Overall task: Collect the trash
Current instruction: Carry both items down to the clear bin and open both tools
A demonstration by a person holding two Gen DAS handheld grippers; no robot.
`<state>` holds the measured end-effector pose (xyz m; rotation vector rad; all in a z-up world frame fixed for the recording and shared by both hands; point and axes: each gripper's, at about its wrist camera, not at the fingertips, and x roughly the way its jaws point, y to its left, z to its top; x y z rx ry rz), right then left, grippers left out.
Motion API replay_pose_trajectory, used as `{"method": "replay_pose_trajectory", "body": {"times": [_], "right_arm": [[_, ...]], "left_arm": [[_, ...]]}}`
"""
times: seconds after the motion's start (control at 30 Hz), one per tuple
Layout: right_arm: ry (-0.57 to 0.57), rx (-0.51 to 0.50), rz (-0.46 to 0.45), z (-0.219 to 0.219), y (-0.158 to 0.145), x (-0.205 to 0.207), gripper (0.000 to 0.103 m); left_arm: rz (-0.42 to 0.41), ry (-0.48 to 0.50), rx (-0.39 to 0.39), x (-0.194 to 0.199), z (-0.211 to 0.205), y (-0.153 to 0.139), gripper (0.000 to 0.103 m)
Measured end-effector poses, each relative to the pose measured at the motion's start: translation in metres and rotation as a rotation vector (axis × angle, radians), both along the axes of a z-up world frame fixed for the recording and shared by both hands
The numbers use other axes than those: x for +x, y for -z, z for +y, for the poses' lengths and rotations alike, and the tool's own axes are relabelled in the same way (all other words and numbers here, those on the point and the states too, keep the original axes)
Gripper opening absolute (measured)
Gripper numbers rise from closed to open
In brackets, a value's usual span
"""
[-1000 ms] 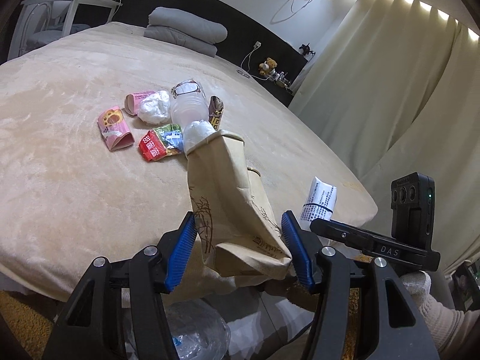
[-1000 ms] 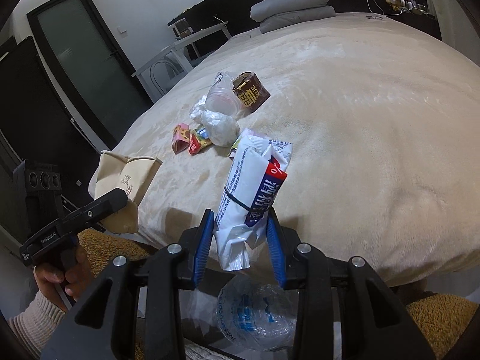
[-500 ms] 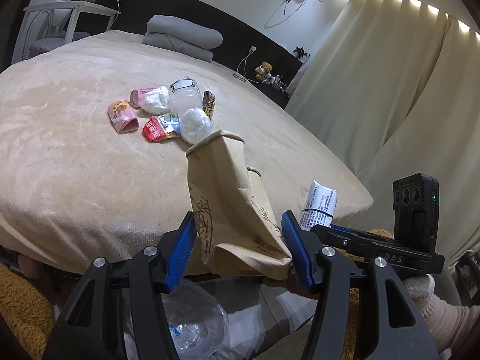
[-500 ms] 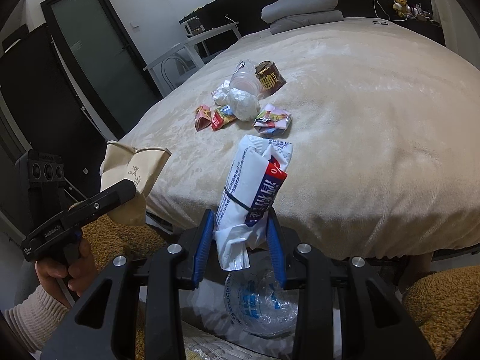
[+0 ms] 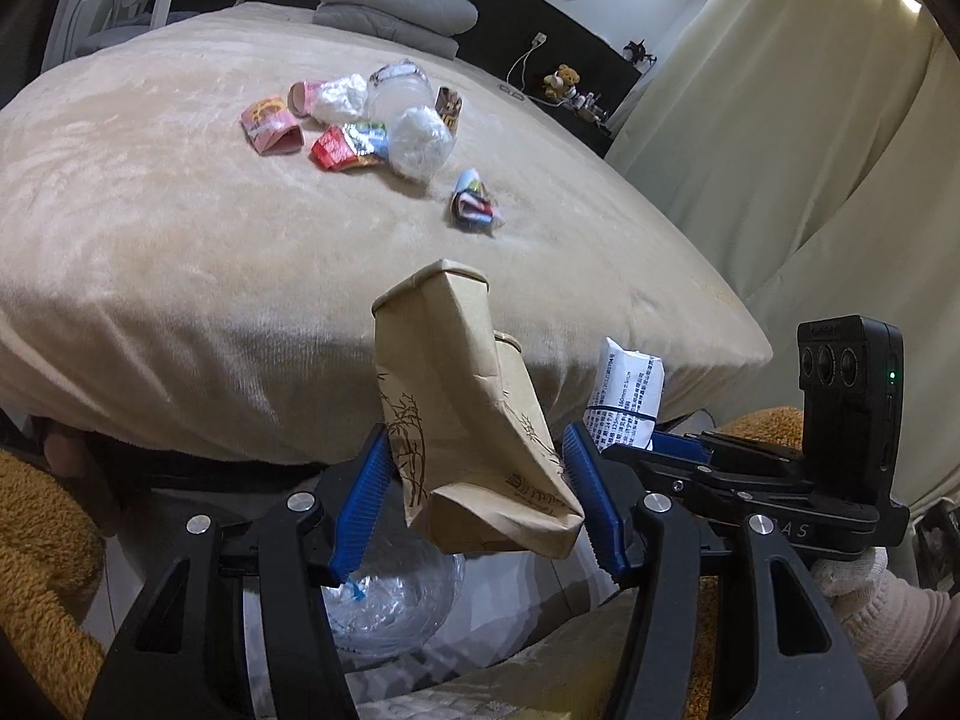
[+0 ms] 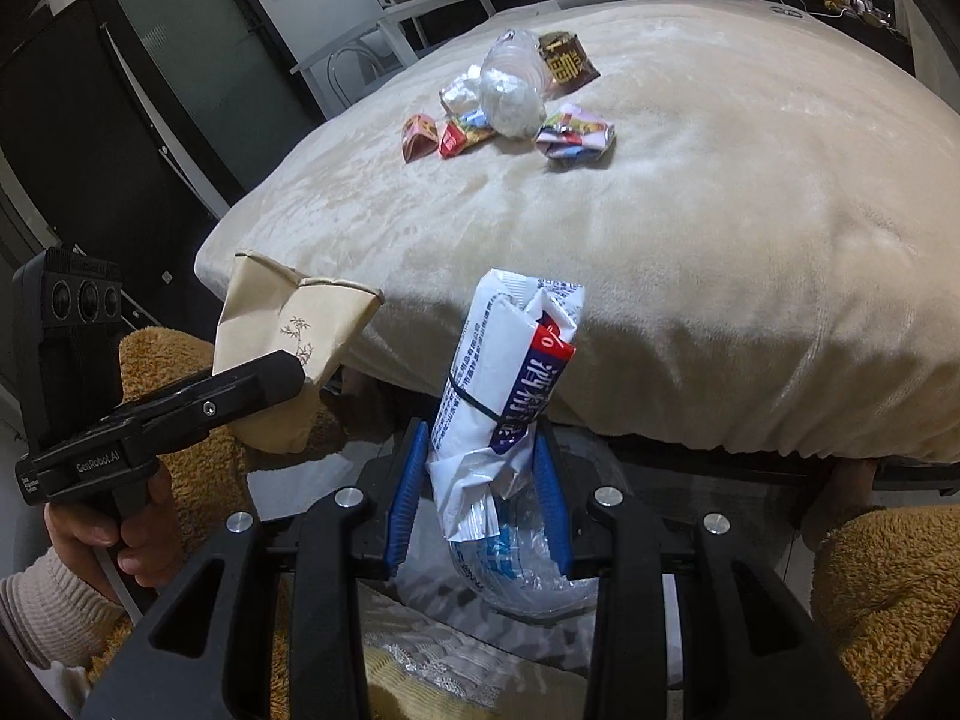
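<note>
Left claw: I am pinching paper bag, for carrying off bed.
Right claw: I am pinching white wrapper, for throwing away.

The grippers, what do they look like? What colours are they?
Both the left gripper and right gripper are black frames with silver bolts and ribbed blue finger pads. Each carries a black three-lens camera box, one showing a green light. The holder wears a cream knit sleeve.

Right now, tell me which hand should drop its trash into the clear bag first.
Right. The right tongs hold the white wrapper directly above the clear bag. The left tongs, holding the brown paper bag, sit right of the clear bag's opening.
</note>
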<state>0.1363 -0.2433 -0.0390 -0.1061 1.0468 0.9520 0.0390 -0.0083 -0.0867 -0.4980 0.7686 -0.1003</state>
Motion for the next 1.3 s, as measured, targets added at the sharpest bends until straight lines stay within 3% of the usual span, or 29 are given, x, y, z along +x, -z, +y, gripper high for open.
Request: {"method": "replay_pose_trajectory", "body": {"times": [0.77, 1.03, 1.17, 1.2, 1.23, 1.3], "right_arm": [[-0.025, -0.294, 0.357, 0.036, 0.1, 0.023, 0.036], [0.005, -0.361, 0.435, 0.041, 0.119, 0.032, 0.036], [0.014, -0.359, 0.45, 0.039, 0.121, 0.033, 0.04], [0.021, -0.353, 0.452, 0.037, 0.121, 0.034, 0.048], [0.034, -0.351, 0.449, 0.035, 0.121, 0.036, 0.048], [0.05, -0.347, 0.449, 0.033, 0.121, 0.04, 0.048]], "left_arm": [[0.483, -0.019, -0.073, 0.041, 0.005, 0.098, 0.057], [0.579, -0.011, -0.095, 0.045, 0.007, 0.119, 0.058], [0.599, -0.029, -0.143, 0.046, 0.012, 0.123, 0.06], [0.598, -0.037, -0.159, 0.046, 0.015, 0.124, 0.065], [0.597, -0.045, -0.165, 0.045, 0.017, 0.126, 0.072], [0.597, -0.052, -0.159, 0.045, 0.018, 0.126, 0.072]]}}
